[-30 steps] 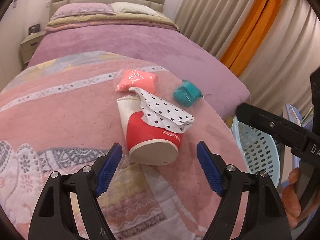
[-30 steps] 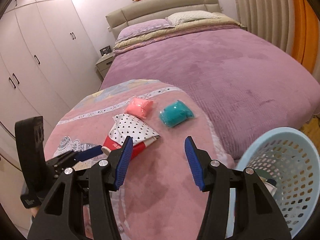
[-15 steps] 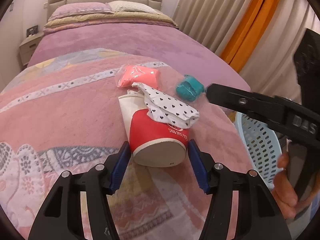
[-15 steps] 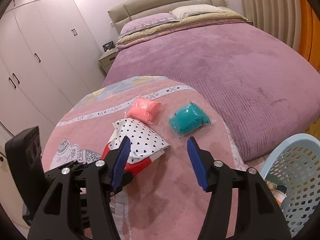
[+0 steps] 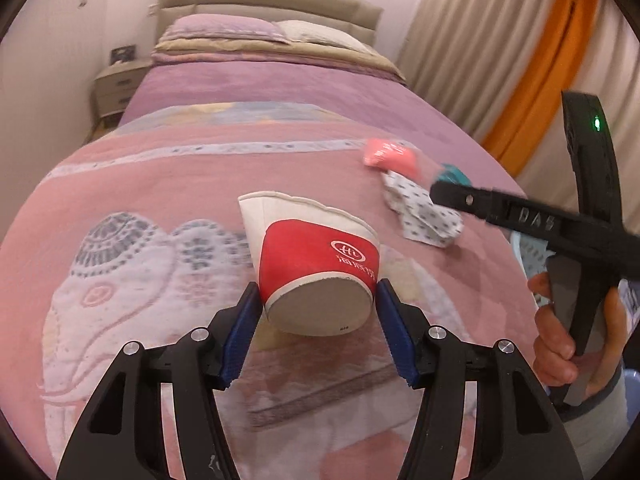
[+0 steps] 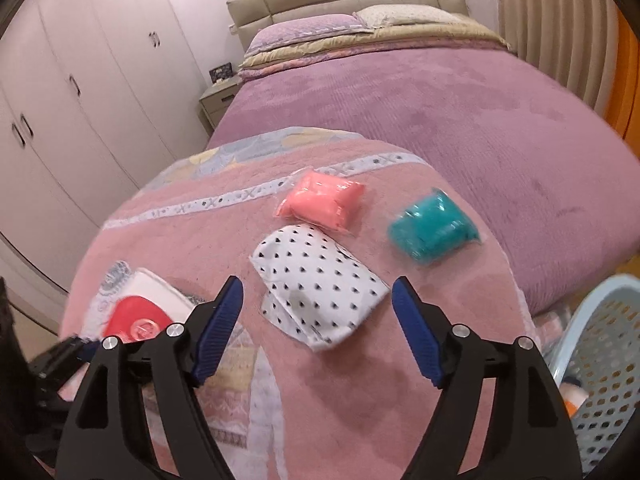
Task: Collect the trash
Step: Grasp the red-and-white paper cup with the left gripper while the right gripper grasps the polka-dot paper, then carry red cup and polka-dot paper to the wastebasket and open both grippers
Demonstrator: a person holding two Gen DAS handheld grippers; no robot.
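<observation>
My left gripper [image 5: 316,312] is shut on a red and white paper cup [image 5: 314,258], gripping it near its base, held just above the pink blanket; the cup also shows in the right wrist view [image 6: 144,316]. A white heart-dotted paper bag [image 6: 320,292] lies on the blanket, and my right gripper [image 6: 318,320] is open just in front of it. A pink packet [image 6: 324,202] and a teal packet [image 6: 434,230] lie beyond the bag. The bag [image 5: 424,216] and the pink packet [image 5: 390,158] also show in the left wrist view.
A light blue perforated basket [image 6: 604,368] stands on the floor at the bed's right corner. The purple bed [image 6: 420,100] stretches back to the headboard. White wardrobes [image 6: 60,120] stand at the left, curtains [image 5: 500,60] at the right.
My left gripper has shut on the cup and pulled it left, out from under the dotted bag. My right gripper has moved forward over the bag, still open.
</observation>
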